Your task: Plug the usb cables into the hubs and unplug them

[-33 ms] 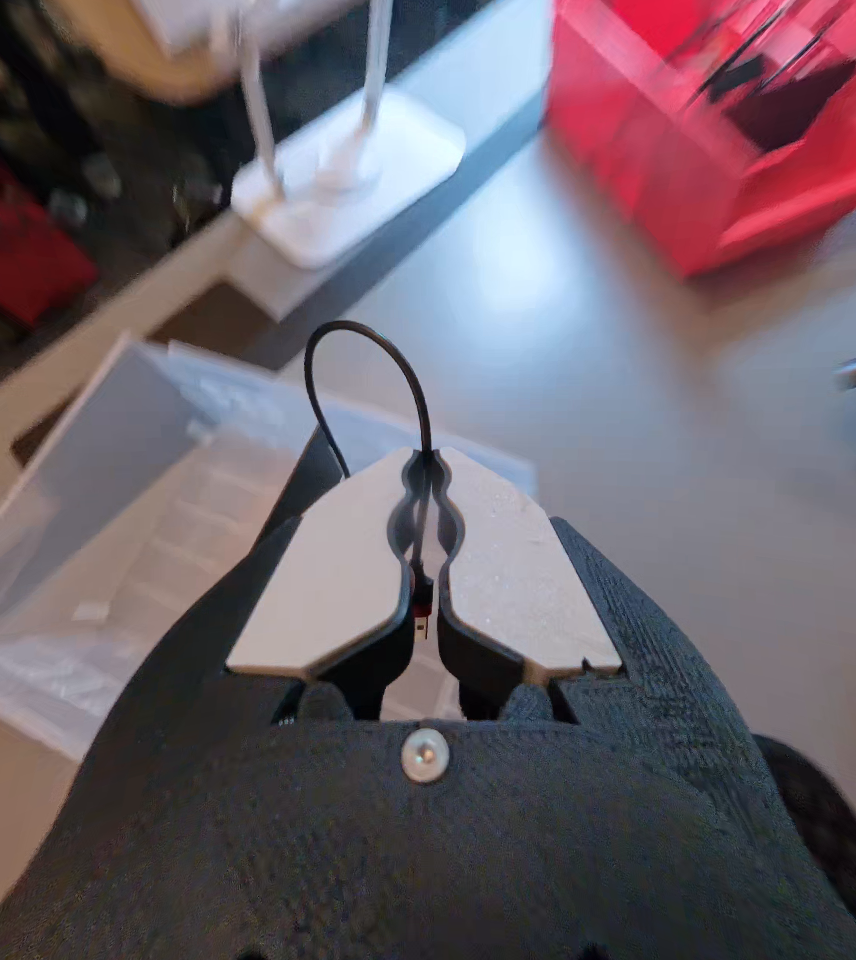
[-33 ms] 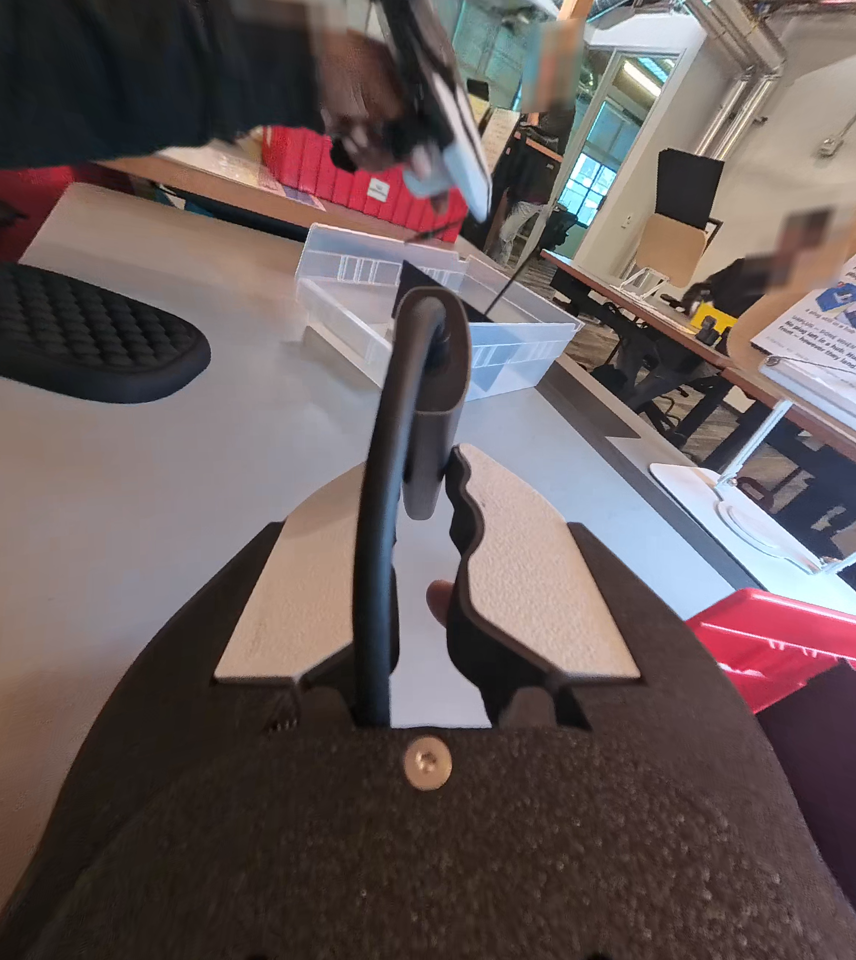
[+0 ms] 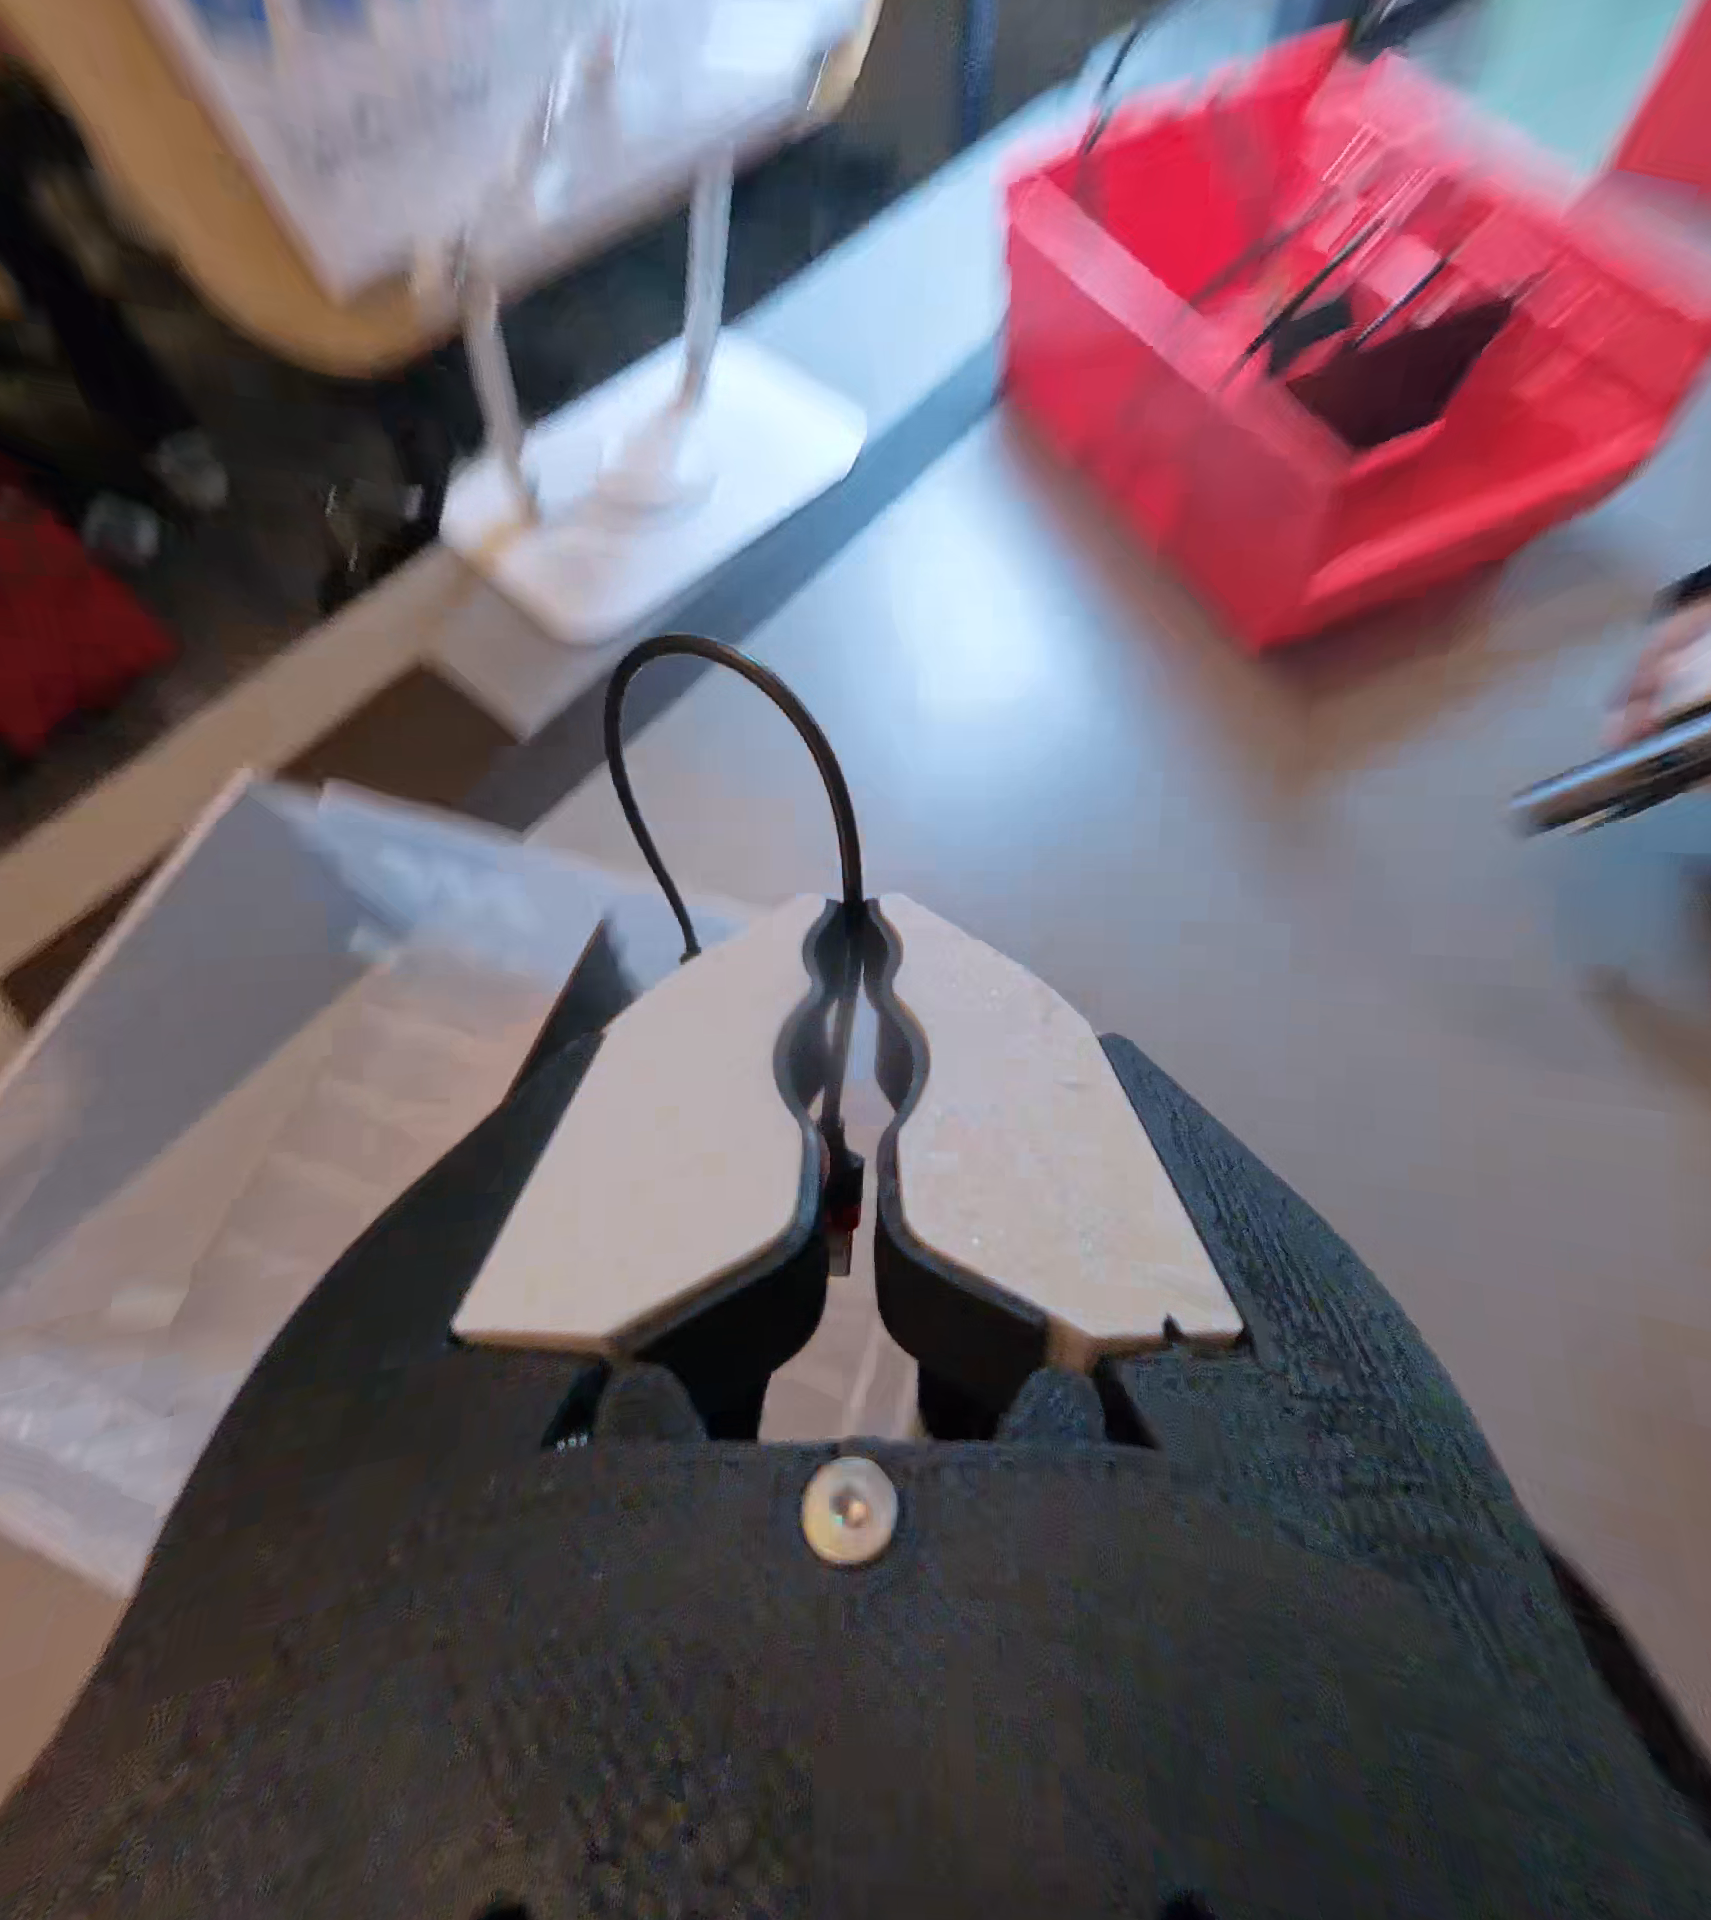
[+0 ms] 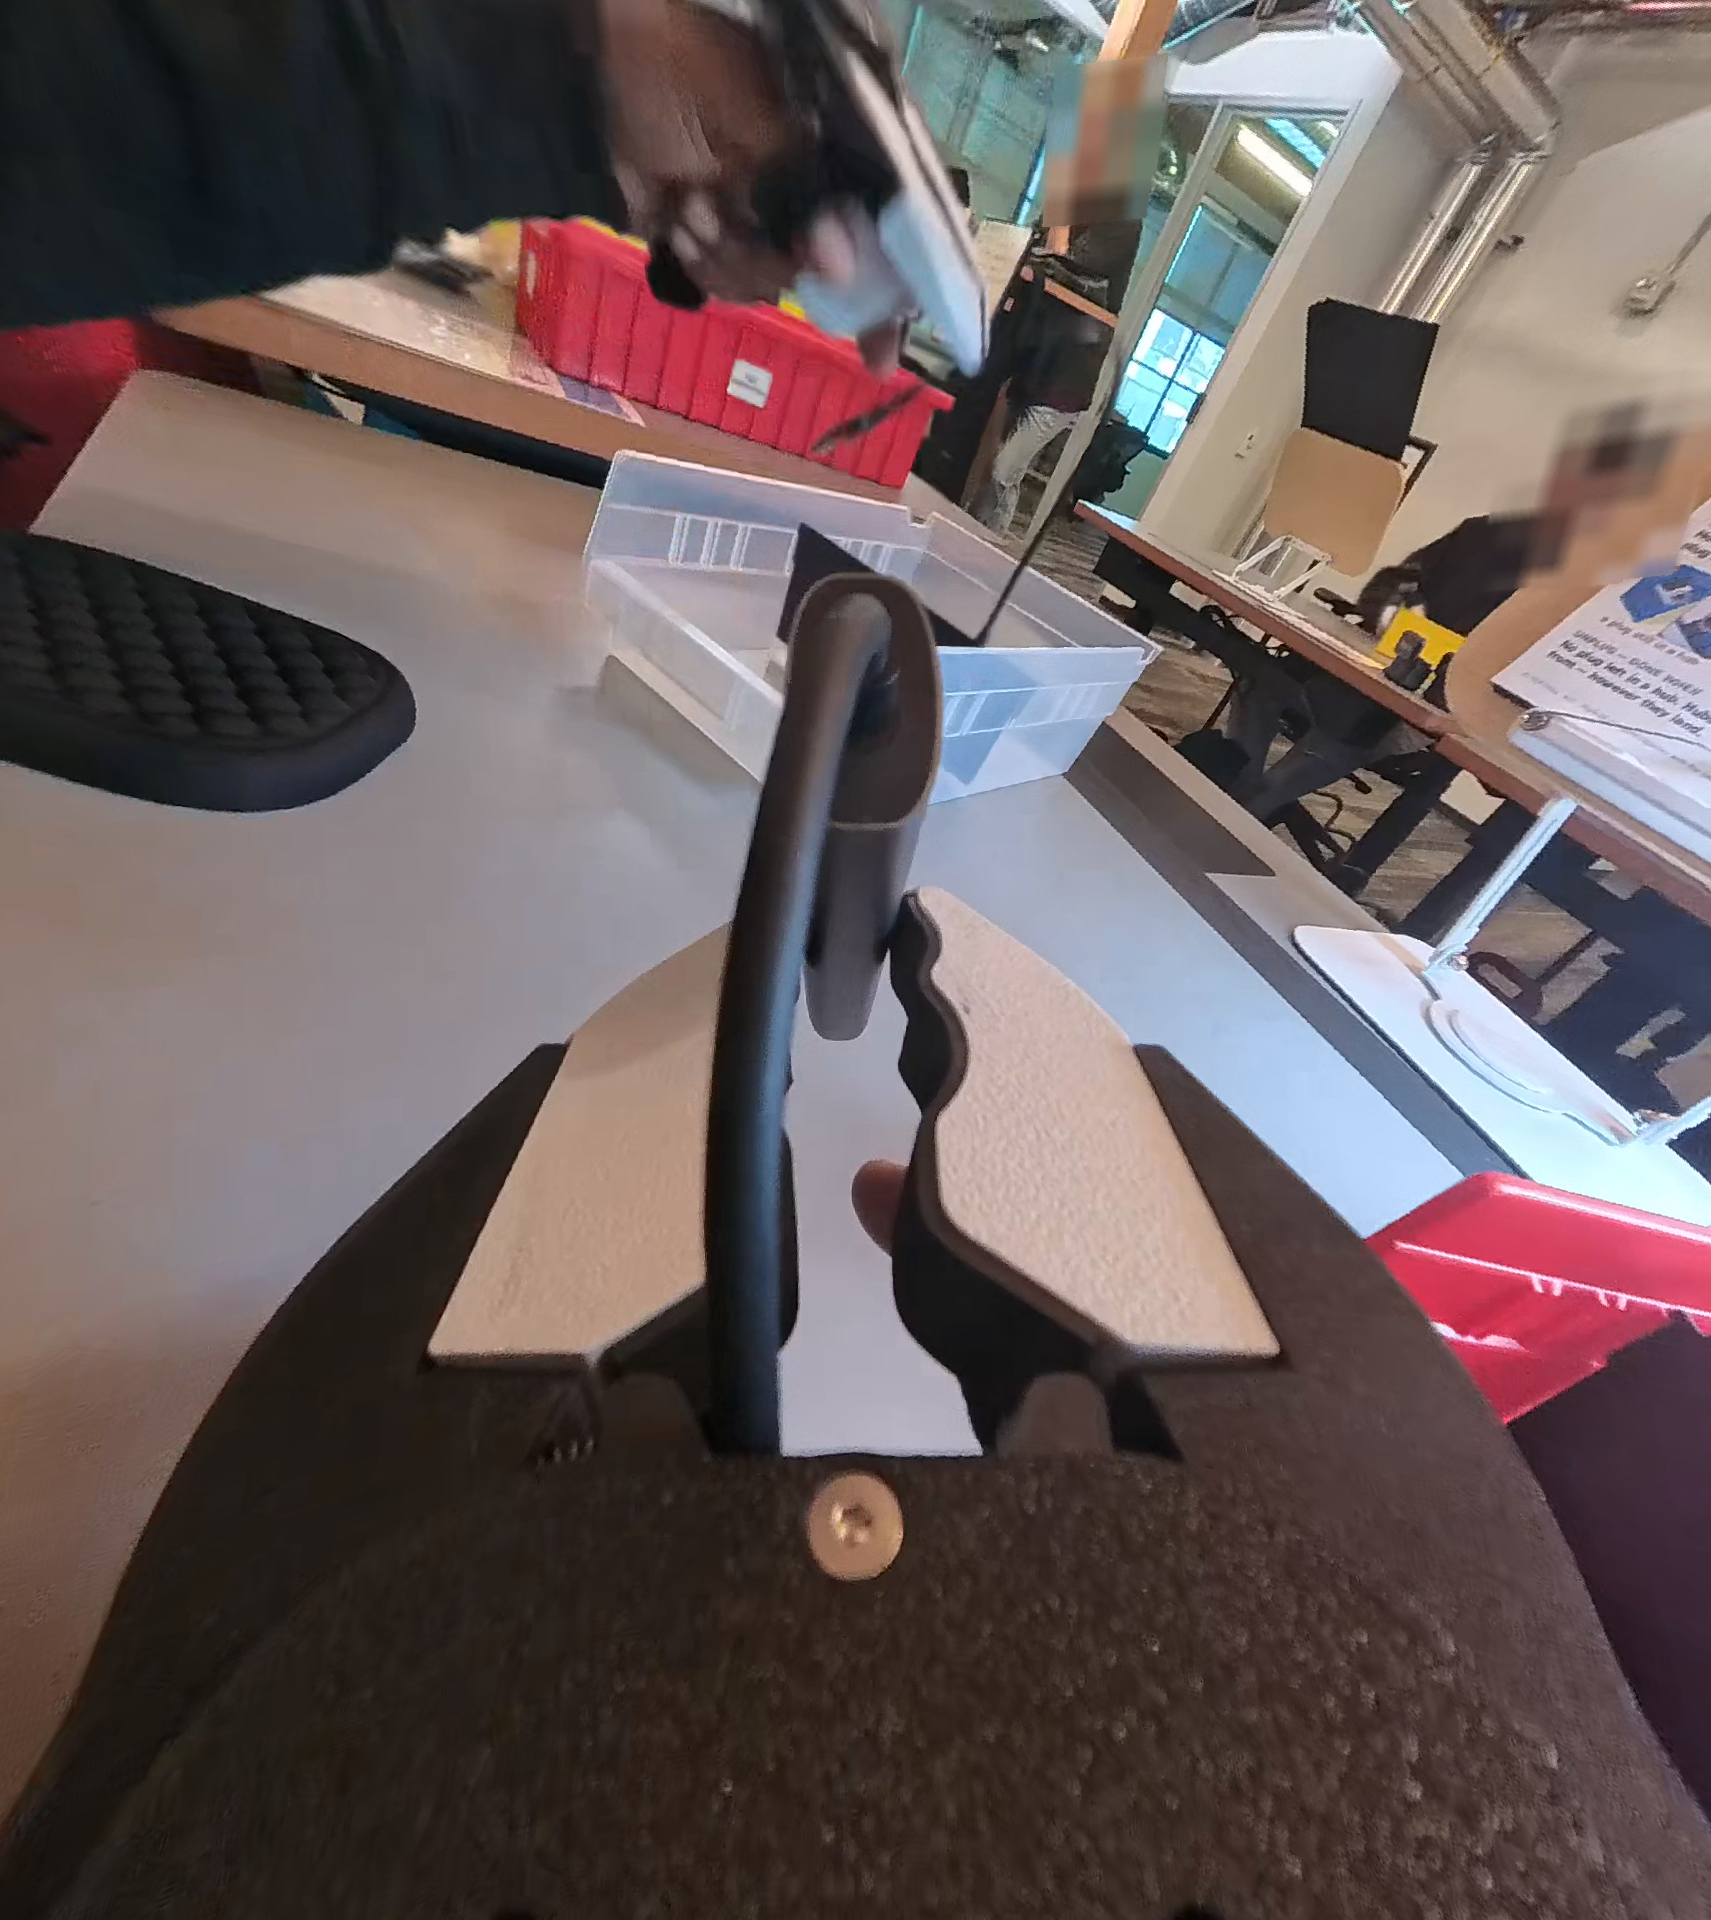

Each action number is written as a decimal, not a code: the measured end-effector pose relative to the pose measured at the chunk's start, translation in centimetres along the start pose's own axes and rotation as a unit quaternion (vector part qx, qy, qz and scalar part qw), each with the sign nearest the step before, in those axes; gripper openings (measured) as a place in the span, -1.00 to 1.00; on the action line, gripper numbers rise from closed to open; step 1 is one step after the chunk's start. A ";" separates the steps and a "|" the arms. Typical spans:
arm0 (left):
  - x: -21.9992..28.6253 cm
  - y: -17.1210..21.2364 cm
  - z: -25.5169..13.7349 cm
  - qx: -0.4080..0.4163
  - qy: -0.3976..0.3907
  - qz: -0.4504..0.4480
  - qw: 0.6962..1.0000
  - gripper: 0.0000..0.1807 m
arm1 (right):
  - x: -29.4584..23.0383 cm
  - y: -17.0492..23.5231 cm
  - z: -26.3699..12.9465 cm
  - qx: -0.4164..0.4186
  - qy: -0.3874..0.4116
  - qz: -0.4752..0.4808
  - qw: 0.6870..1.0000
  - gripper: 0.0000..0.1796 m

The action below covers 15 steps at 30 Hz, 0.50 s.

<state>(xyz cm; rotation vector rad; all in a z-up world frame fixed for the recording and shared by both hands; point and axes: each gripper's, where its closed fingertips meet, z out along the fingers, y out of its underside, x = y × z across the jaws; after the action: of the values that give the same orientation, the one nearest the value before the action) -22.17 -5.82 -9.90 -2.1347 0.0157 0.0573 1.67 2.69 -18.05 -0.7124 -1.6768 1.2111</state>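
Two hand-held grippers, each clamped on one item.
Left hand-held gripper [image 3: 846,935] pinches a thin cable [image 3: 809,748]; only the right view shows the right hand-held gripper [image 4: 861,935] gripping a hub [image 4: 877,790], clear tray [image 4: 1038,675] at 12 o'clock.

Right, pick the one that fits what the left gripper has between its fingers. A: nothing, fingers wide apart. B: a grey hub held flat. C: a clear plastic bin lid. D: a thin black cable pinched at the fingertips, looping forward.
D: in the left wrist view the left gripper is closed on a thin black cable that arcs out ahead of the fingertips, its small plug end lying back between the fingers.
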 end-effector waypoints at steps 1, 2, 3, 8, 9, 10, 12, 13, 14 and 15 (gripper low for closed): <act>1.8 -2.0 -1.2 0.044 0.027 -0.002 0.999 -0.96 | 0.1 0.0 0.0 0.001 0.003 0.001 1.000 -0.79; 3.8 -3.6 -2.2 0.084 0.064 -0.007 0.994 -0.97 | 0.2 0.0 -0.1 0.002 0.006 0.003 1.000 -0.79; 5.9 -4.8 -3.0 0.120 0.102 -0.011 0.987 -0.97 | 0.4 0.0 -0.1 0.002 0.010 0.003 1.000 -0.79; 13.2 -5.1 -2.7 0.221 0.237 -0.087 0.942 -0.97 | 1.1 -0.1 -0.4 0.009 0.027 0.010 1.000 -0.79; 13.9 -4.2 -1.8 0.227 0.254 -0.113 0.933 -0.97 | 1.2 -0.1 -0.4 0.009 0.029 0.012 0.999 -0.79; 14.6 -3.2 -0.8 0.228 0.271 -0.140 0.925 -0.97 | 1.4 0.0 -0.5 0.009 0.030 0.013 0.999 -0.79; 15.6 -0.8 1.6 0.217 0.296 -0.189 0.911 -0.97 | 1.5 0.2 -0.5 0.006 0.031 0.015 0.999 -0.79; 15.8 0.6 2.9 0.205 0.297 -0.205 0.910 -0.97 | 1.5 0.3 -0.4 0.005 0.032 0.015 0.999 -0.79; 16.0 1.8 4.1 0.194 0.296 -0.220 0.909 -0.97 | 1.5 0.4 -0.4 0.003 0.031 0.015 0.999 -0.79; 16.0 2.9 5.1 0.183 0.294 -0.236 0.908 -0.97 | 1.4 0.5 -0.3 0.002 0.030 0.015 0.999 -0.79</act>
<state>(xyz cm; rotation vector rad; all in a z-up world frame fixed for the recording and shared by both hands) -6.45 -2.89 -15.83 -1.6563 -0.1275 -0.8133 1.36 4.21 -17.97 -0.7681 -1.6188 1.2019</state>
